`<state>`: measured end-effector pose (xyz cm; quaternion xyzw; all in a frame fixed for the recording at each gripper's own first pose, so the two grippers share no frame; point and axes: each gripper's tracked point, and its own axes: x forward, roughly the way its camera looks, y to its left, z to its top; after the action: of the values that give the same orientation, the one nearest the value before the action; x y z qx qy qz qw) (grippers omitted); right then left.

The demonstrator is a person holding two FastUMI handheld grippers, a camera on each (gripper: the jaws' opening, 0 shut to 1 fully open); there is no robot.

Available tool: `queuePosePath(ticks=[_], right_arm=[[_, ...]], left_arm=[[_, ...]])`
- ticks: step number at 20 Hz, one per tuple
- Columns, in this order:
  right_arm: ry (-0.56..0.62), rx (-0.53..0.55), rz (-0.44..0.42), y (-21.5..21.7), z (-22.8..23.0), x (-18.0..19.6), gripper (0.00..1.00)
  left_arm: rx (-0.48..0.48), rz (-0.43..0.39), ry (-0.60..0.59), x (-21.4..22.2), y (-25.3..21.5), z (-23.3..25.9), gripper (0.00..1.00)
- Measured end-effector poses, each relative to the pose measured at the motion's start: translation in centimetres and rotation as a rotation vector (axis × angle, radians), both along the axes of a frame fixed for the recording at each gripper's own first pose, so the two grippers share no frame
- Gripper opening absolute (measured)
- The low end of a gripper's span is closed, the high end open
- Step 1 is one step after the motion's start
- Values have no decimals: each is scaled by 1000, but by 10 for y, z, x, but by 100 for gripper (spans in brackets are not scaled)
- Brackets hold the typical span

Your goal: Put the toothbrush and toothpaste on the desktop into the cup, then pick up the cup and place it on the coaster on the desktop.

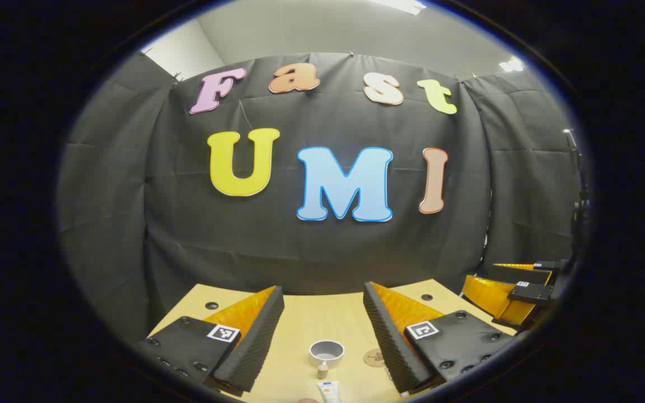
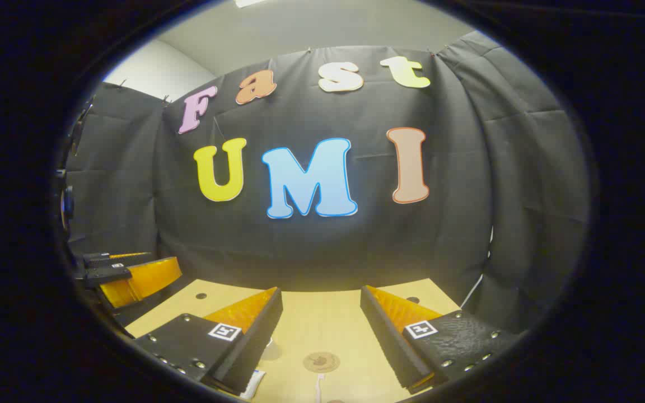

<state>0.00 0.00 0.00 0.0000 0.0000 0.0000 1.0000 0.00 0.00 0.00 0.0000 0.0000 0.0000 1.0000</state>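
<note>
Nearest us, both pairs of tongs, left [image 1: 322, 319] and right [image 2: 321, 316], stand wide open and hold nothing. Ahead between the left fingers sits the cup [image 1: 326, 352], upright and, we judge, light and rigid: grip its wall. The coaster [image 2: 321, 361] lies flat between the right fingers. The tube [image 1: 328, 391], soft, points its cap at the cup; pinch mid-body. The toothbrush [image 2: 319, 388], thin, runs lengthwise toward us.
</note>
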Motion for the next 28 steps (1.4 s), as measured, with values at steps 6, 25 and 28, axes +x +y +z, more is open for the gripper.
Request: queuePosePath(ticks=[6,25,28], right_arm=[[12,8,-2,-2,-4,0,90],[224,15,20,3,-74,9,91],[340,23,25,3,-107,14,91]], left_arm=[[-2,5,13,-3,-3,-4,93],[-26,-56,252,5,-16,-103,94],[-34,-69,347,6,-17,-144,93]])
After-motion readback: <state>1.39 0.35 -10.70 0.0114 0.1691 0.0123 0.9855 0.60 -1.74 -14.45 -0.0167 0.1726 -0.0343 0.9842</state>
